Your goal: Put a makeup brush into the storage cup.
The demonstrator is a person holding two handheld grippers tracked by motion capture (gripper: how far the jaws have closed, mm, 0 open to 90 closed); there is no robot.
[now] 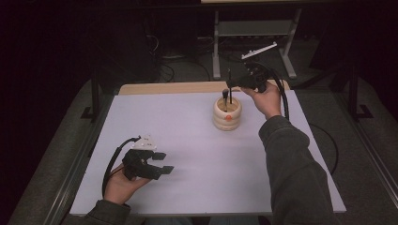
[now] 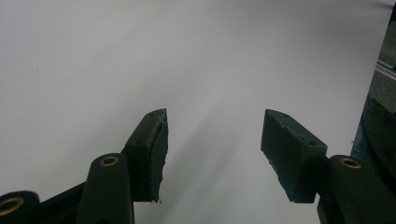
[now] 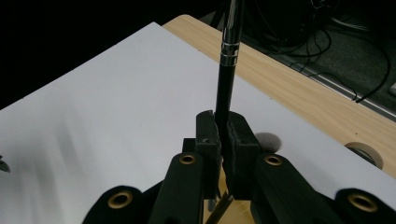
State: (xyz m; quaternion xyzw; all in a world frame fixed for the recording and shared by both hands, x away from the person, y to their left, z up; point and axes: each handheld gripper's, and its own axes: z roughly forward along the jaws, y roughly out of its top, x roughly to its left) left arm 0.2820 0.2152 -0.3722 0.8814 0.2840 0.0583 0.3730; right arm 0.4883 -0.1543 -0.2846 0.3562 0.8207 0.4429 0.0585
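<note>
The right gripper (image 1: 233, 83) was held above the far middle of the white table (image 1: 197, 140), its jaws pressed together on a thin black pen (image 3: 229, 70). In the high view the pen (image 1: 230, 89) stood nearly upright, its lower end inside the round wooden holder (image 1: 227, 113), beside another dark item (image 1: 225, 96) already standing there. The right forearm reached forward from the near right, sleeve (image 1: 291, 168) covering it to the wrist, and the right hand (image 1: 267, 98) gripped the tool from behind with its jaws pointing left. The right gripper view showed the pads clamped on the pen's shaft.

The left gripper (image 1: 162, 162) sat low over the near left of the table, held by the left hand (image 1: 119, 185), jaws pointing right. In the left gripper view its jaws were spread with bare table between them.
</note>
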